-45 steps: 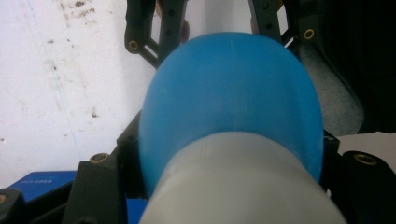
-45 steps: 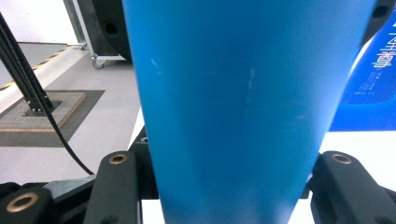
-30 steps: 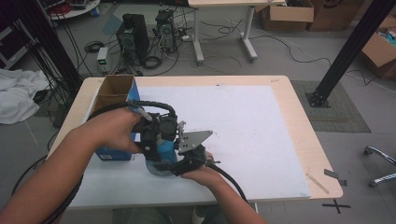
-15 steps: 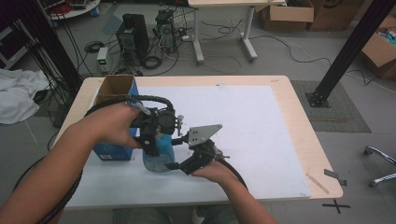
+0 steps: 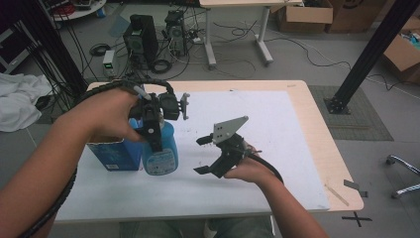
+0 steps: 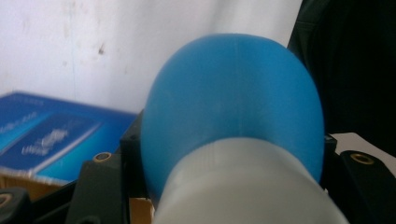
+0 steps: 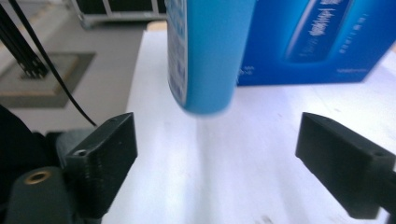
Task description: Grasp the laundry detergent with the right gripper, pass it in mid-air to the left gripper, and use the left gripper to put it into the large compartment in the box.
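The blue bottle (image 5: 161, 151) hangs upright at centre left of the high view, lifted off the desk (image 5: 307, 124), its base clear of the white sheet (image 5: 277, 119) that covers the desktop. The left gripper (image 5: 157, 134) has it from above, jaws clamped on the bottle's upper part, just under the pale cap (image 6: 243, 186). In the left gripper view the blue shoulder of the bottle (image 6: 233, 93) bulges right up at the lens, black jaws tight on either side. Just to the left of the bottle in the high view, and touching it or nearly so, sits the blue box (image 5: 115, 156) on the desk; its printed face (image 7: 317, 42) fills the upper right of the right gripper view. The right gripper (image 5: 204, 156) is at the centre of the high view, off to the right of the bottle and apart from it. Its jaws have just been opening and now stand wide, nothing between them; the bottle (image 7: 205, 56) hangs beyond them in the right gripper view, upper middle. Past the desk's far edge, at the top of the high view, computer towers (image 5: 143, 37) and cables lie on the floor.
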A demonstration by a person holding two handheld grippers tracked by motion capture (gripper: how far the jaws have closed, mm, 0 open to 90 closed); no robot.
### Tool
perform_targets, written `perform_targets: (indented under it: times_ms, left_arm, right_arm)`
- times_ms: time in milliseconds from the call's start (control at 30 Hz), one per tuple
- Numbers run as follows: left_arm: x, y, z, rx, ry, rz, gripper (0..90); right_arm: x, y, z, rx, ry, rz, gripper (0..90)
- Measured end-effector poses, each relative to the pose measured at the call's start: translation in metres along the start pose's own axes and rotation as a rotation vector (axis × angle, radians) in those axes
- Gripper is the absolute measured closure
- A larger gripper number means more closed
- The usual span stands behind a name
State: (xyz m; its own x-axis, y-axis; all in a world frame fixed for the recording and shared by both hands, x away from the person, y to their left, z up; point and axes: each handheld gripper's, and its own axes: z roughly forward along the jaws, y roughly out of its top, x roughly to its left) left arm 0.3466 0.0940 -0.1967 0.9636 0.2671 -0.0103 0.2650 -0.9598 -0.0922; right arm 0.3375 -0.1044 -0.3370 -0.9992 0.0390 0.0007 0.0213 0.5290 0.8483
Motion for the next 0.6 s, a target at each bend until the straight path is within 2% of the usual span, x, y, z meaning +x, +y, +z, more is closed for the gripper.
perform_targets:
  times_ms: [33, 100, 133, 167, 200, 233, 333, 400, 433, 467, 500, 600]
  left_arm:
    - [0.002, -0.002, -0.004, -0.002, 0.006, -0.020, 38.5]
    - [0.007, -0.005, -0.013, -0.009, 0.005, -0.066, 38.4]
    - [0.009, -0.007, -0.016, -0.016, 0.000, -0.094, 38.4]
    - [0.013, -0.009, -0.020, -0.015, -0.012, -0.131, 38.4]
    - [0.016, -0.011, -0.022, -0.010, -0.023, -0.154, 38.4]
    - [0.020, -0.013, -0.026, -0.016, -0.034, -0.182, 38.4]
    - [0.027, -0.020, -0.036, -0.022, -0.037, -0.268, 38.5]
    - [0.031, -0.025, -0.043, -0.029, -0.035, -0.324, 38.5]
    - [0.032, -0.027, -0.046, -0.027, -0.036, -0.344, 38.5]
    - [0.037, -0.034, -0.053, -0.031, -0.036, -0.399, 38.5]
    - [0.037, -0.034, -0.053, -0.031, -0.036, -0.399, 38.5]
    - [0.043, -0.045, -0.065, -0.031, -0.036, -0.497, 38.5]
  right_arm:
    - [-0.002, 0.005, -0.007, 0.048, -0.009, -0.009, 4.3]
    - [-0.004, 0.009, -0.012, 0.113, -0.017, -0.021, 1.6]
    - [-0.004, 0.009, -0.012, 0.113, -0.017, -0.021, 1.6]
    - [-0.006, 0.013, -0.016, 0.188, -0.025, -0.036, 0.0]
    - [-0.006, 0.013, -0.016, 0.188, -0.025, -0.036, 0.0]
    - [-0.006, 0.015, -0.016, 0.215, -0.020, -0.039, 0.0]
    - [-0.009, 0.020, -0.021, 0.367, -0.020, -0.064, 0.0]
    - [-0.010, 0.022, -0.024, 0.421, -0.016, -0.079, 0.0]
    - [-0.010, 0.022, -0.024, 0.421, -0.016, -0.079, 0.0]
    - [-0.011, 0.023, -0.027, 0.464, -0.013, -0.088, 0.0]
    - [-0.011, 0.023, -0.027, 0.464, -0.013, -0.088, 0.0]
    - [-0.012, 0.023, -0.032, 0.548, -0.013, -0.093, 0.0]
